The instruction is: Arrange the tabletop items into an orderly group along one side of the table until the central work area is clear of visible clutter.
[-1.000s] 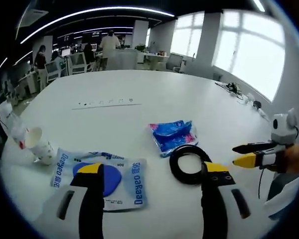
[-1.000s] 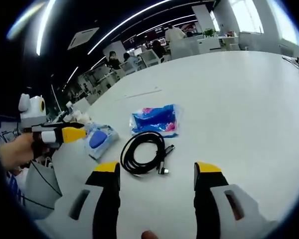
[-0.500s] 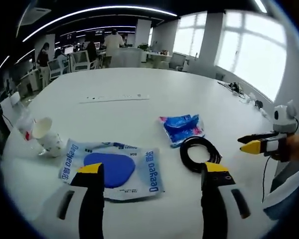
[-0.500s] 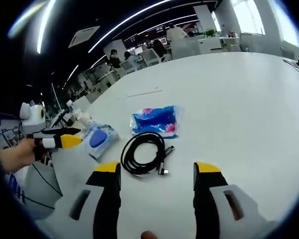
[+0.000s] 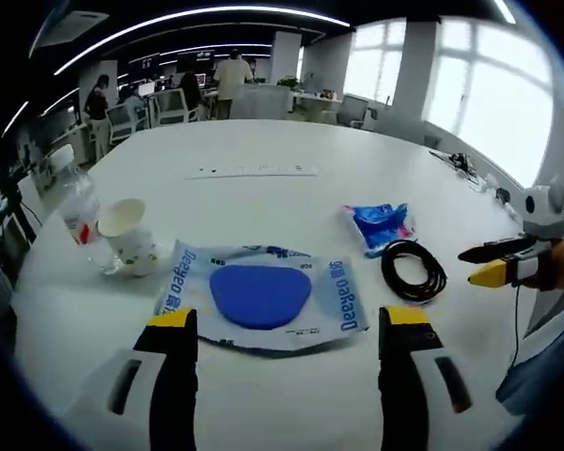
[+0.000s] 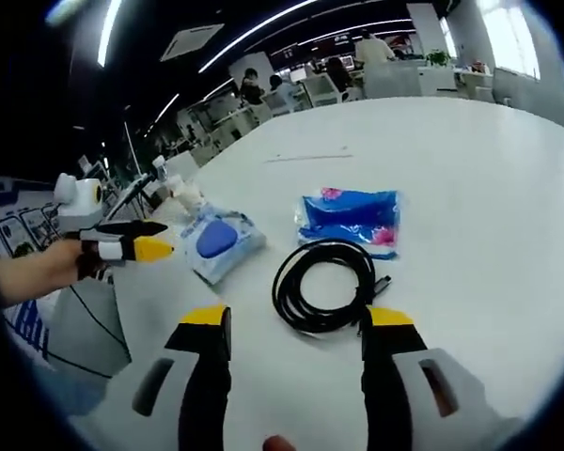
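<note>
Left gripper [image 5: 280, 329]: jaws spread apart, holding nothing, above the near edge of the round white table [image 5: 263, 141]. Just beyond its tips lies a flat white plastic packet with a blue oval centre [image 5: 260, 296]. Left of the packet, a white paper cup [image 5: 129, 235] tipped against a clear plastic bottle [image 5: 80, 216]. Right of it, a small blue crinkled pouch [image 5: 381, 224] and, nearer, a coiled black cable [image 5: 413, 270].

Right gripper [image 6: 296, 329]: jaws released, empty, with the cable coil just beyond its tips and touching the right tip.
</note>
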Demonstrator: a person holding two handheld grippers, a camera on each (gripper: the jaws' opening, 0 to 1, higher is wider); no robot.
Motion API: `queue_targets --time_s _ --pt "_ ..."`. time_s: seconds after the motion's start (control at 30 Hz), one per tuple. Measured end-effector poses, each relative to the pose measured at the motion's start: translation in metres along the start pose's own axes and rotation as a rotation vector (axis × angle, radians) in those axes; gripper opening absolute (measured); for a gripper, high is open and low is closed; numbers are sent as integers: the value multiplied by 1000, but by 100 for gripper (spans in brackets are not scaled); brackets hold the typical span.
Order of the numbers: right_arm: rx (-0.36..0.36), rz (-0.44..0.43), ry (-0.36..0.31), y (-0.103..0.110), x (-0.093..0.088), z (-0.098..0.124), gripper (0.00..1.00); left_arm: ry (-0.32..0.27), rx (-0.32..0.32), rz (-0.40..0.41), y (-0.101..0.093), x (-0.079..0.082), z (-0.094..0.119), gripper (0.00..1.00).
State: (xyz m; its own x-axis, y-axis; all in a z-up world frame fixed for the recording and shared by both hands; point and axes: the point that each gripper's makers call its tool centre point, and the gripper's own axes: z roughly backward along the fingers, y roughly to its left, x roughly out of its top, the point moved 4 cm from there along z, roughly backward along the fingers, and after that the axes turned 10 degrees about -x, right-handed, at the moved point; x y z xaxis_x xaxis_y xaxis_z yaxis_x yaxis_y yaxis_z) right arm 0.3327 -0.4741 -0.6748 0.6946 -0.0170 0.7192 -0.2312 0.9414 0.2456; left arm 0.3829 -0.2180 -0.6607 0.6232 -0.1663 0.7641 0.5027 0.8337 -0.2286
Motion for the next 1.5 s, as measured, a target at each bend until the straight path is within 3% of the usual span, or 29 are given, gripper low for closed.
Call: queue_targets --time_s 0.33,0.57,0.73,0.93,1.17,1.27,1.37,1.5 --pt "49 27 46 16 6 -16 53 -5 45 53 25 -9 5 80" --pt "93 67 39 34 29 -29 52 -3 75 70 49 -7 10 79" --pt "115 30 36 50 37 -39 50 9 85 69 64 -5 7 78" --pt "147 22 81 71 29 -52 48 25 84 91 82 -8 0 75" --pt "124 40 155 73 14 -71 45 36 58 161 97 -13 -13 66" --pt "130 3 169 77 13 -77 43 37 51 194 101 -15 -18 61" --pt "149 -56 194 84 12 -85 39 48 44 213 104 -18 -23 56" --pt "219 -14 228 96 5 -97 30 50 53 228 104 -18 -24 49"
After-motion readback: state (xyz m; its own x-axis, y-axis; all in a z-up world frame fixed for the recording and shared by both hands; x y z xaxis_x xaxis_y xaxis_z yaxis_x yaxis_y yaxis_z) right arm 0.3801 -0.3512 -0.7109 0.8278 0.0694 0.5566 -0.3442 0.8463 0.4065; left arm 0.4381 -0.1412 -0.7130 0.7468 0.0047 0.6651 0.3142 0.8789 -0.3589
